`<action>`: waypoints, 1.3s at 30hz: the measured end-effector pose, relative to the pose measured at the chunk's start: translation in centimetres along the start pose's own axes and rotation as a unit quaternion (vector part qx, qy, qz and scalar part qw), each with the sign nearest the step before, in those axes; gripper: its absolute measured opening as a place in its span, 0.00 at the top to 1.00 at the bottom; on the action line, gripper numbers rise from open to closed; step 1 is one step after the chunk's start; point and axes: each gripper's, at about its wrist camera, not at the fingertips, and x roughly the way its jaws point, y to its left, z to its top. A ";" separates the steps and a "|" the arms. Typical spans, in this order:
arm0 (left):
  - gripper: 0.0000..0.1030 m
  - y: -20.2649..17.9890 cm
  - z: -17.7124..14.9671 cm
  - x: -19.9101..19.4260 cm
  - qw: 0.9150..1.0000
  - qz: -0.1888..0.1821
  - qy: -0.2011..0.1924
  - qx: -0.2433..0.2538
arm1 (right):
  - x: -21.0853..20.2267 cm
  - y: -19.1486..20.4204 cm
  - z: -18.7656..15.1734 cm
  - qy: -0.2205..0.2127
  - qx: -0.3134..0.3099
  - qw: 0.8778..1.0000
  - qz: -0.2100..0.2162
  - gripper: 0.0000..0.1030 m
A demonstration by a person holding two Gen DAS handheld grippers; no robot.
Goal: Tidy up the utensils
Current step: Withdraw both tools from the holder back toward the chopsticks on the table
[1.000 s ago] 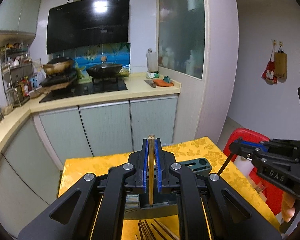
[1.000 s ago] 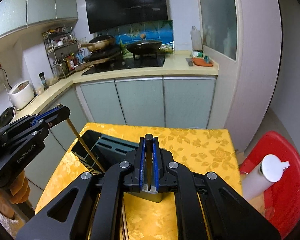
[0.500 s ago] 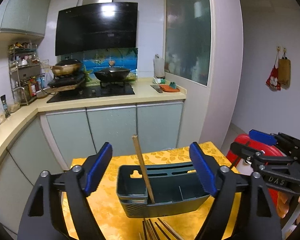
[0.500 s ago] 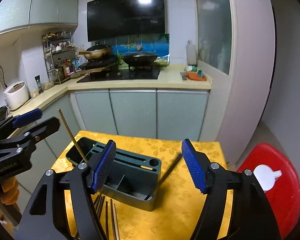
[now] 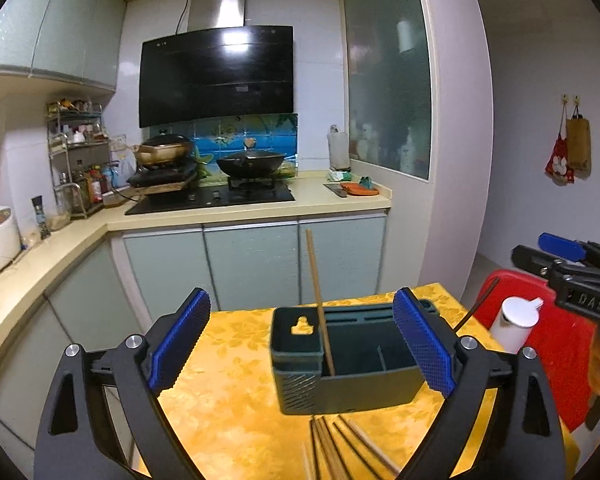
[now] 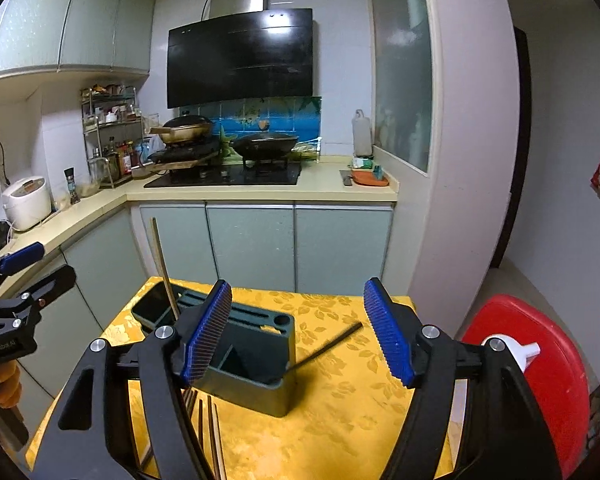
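— Standing wide apart, both sets of jaws: left gripper [image 5: 302, 344] holding nothing, right gripper [image 6: 298, 330] likewise empty. Which step, then?

— Looks like the gap between one pair of chopsticks dropped in and the next fetched. Already in the dark green holder [image 5: 346, 390] on the yellow tablecloth [image 5: 228, 400]: a light wooden chopstick [image 5: 319, 304] leaning nearly upright in the open compartment, and a dark chopstick [image 6: 324, 350] tilted out over the right-hand rim.

— And left to sort?

— Several loose chopsticks [image 5: 340, 446] flat on the cloth, just in front of the holder's near wall; seen also from the right wrist [image 6: 206, 432], partly hidden behind the left finger of that gripper.

— Position relative to the grippers?

— Holder ahead of and between the left gripper's pads, slightly right of centre; loose pile lower, nearer the camera, below the fingertips. From the right wrist, holder ahead and left of centre, pile down at the lower left.

— Next move?

— Probably dipping down and back toward the pile, narrowing on a single stick near one end, lifting clear of its neighbours, then tipping upright over the open compartment. Worth minding: thin sticks lying close together, easy to pinch two or roll one away.
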 end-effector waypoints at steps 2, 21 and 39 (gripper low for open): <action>0.13 0.1 -0.7 -0.6 1.000 0.002 0.000 0.003 | -0.7 -0.1 -1.1 -0.003 0.005 1.000 -0.003 0.35; 0.13 1.9 -12.6 -3.8 0.997 0.026 0.073 0.002 | -3.4 1.4 -13.9 0.059 0.013 0.998 0.012 0.36; 0.13 0.7 -21.7 -7.6 0.993 -0.001 0.119 -0.007 | -7.0 3.6 -18.9 0.069 -0.012 0.997 0.009 0.35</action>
